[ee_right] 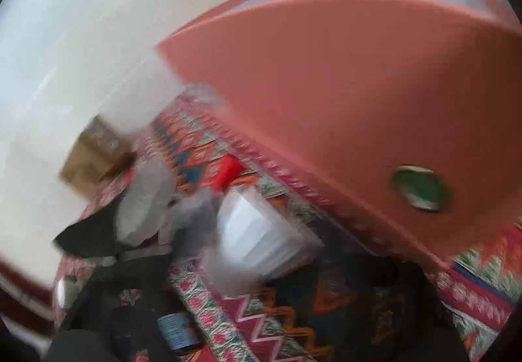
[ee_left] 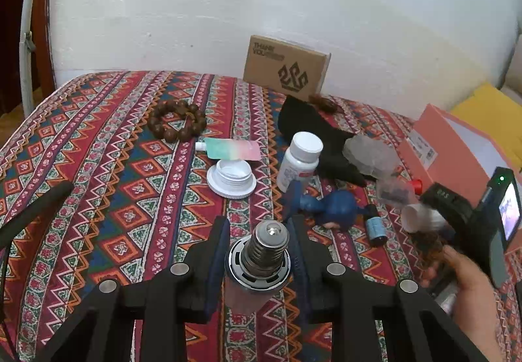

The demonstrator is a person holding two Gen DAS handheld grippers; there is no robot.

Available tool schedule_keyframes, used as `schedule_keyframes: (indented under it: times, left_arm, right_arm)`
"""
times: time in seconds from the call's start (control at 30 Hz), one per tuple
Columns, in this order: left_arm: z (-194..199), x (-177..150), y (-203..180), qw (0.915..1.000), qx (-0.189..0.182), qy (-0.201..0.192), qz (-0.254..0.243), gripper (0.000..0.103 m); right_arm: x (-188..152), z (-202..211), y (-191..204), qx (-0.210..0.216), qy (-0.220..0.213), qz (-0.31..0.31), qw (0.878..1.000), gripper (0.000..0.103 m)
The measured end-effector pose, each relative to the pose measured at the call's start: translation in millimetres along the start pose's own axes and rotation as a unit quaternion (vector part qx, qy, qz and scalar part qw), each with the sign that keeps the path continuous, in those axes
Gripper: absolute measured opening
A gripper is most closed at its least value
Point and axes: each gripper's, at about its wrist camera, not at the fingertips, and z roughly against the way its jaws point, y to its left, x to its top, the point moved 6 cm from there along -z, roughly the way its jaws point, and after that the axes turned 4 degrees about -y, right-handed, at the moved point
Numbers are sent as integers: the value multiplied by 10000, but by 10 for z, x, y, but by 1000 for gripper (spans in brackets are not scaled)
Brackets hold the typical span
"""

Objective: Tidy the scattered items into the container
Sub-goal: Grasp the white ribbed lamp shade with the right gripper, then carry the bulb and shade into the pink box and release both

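My left gripper (ee_left: 261, 251) is shut on a light bulb (ee_left: 266, 247), whose metal screw base points away from me. It hangs low over the patterned cloth (ee_left: 114, 182). At the right of the left wrist view a hand holds my right gripper (ee_left: 424, 215), with a blurred white cup (ee_left: 419, 218) at its tip. In the right wrist view the white cup (ee_right: 257, 231) lies between the dark, smeared fingers of the right gripper (ee_right: 257, 267); blur hides whether the pads touch it. The open salmon-pink box (ee_left: 456, 146) stands just beyond, and its wall (ee_right: 342, 84) fills that view.
Scattered on the cloth are a wooden bead bracelet (ee_left: 177, 125), a pastel pouch (ee_left: 233, 149), a white lid (ee_left: 231, 177), a white pill bottle (ee_left: 300, 161), a black cloth (ee_left: 310, 127), a blue figurine (ee_left: 329, 207) and a small blue-labelled bottle (ee_left: 375, 228). A cardboard box (ee_left: 287, 68) leans on the wall.
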Motion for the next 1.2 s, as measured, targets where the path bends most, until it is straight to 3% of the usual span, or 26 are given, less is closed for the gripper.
schedule_keyframes:
  times: [0.07, 0.17, 0.33, 0.4, 0.53, 0.77, 0.87, 1.03, 1.2]
  left_arm:
    - [-3, -1, -1, 10000, -27, 30, 12, 30]
    - [27, 1, -51, 10000, -94, 27, 1, 30]
    - [220, 11, -229, 9995, -255, -113, -141, 30]
    - [336, 9, -320, 9991, -341, -176, -199, 30]
    - [564, 10, -532, 9978, -521, -272, -319, 30]
    - [888, 201, -1208, 9924, -801, -571, -746, 30]
    - [911, 350, -1616, 9885, -970, -685, -934, 30]
    - [843, 568, -2502, 9771, -1148, -1091, -1424, 30]
    - [621, 708, -3346, 9672, -1716, -956, -1614, 30]
  right_arm:
    - [-108, 112, -5, 390, 212, -14, 9990, 60]
    - [-235, 478, 22, 942, 261, 446, 9942, 60]
    - [-332, 1194, 95, 1690, 454, 1202, 9772, 60]
    - [-244, 1490, 182, 1942, 291, 1424, 9701, 60]
    - [50, 2038, 440, 2309, -496, 1932, 9523, 60]
    - [699, 2648, 426, 2442, -1612, 2059, 9338, 60]
    - [1151, 2854, 163, 2251, -2171, 1761, 9334, 60]
    - [1694, 2942, -270, 1917, -2587, 1412, 9361, 60]
    - [2199, 3051, -720, 1334, -3072, 1452, 9310, 60]
